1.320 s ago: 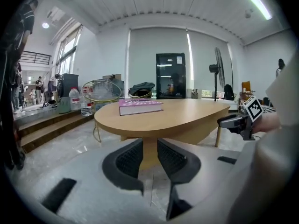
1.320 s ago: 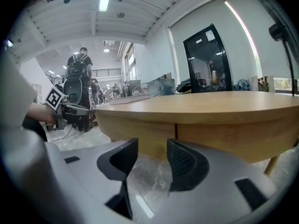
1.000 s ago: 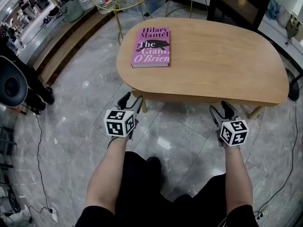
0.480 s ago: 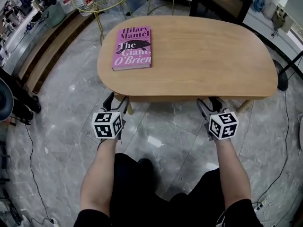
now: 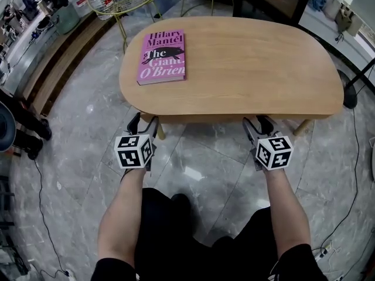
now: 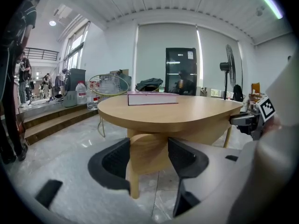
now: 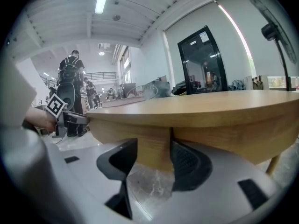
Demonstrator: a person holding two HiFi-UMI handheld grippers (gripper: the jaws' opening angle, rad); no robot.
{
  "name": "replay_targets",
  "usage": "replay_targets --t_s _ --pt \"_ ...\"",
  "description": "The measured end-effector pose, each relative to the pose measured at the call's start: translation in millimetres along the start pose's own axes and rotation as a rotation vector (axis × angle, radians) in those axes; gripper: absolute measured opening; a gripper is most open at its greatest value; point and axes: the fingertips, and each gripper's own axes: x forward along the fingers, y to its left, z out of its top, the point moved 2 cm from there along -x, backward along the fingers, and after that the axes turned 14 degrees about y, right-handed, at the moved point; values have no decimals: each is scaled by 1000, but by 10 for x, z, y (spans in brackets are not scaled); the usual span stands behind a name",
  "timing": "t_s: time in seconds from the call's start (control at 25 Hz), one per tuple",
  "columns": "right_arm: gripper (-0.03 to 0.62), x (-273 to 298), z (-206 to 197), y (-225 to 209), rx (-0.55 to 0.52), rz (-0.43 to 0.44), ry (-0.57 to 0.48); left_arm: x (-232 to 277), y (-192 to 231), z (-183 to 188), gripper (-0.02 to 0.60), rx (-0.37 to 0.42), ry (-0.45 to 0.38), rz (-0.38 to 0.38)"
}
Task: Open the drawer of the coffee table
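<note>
left claw point(image 5: 142, 123) and right claw point(image 5: 258, 123): pale grey moulded bodies with black ribbed pads point(image 6: 183, 157), each carrying a white cube point(image 5: 134, 151) printed with black square markers. forearms bare; black clothing point(image 5: 176, 239) over the lap.

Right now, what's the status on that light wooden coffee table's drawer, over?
Left gripper and right gripper open, jaws just closing in, light wooden drawer front between them, ungripped. Looks shut. Pink book on top, nothing seen blocking.
</note>
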Motion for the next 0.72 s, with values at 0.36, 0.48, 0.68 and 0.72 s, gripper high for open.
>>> replay_targets --t_s 0.36,0.48,0.68,0.72 --pt "194 -146 -101 69 -3 19 14 -134 -47 -96 253 -10 50 -14" --pt "193 -217 -161 107 -2 30 33 -204 -62 -154 252 -13 68 -33" --pt "202 -322 -244 160 -13 33 53 -331 -113 -255 253 -46 116 -44" --pt "202 -335 -252 158 -9 31 54 -339 -126 -259 252 -42 120 -46"
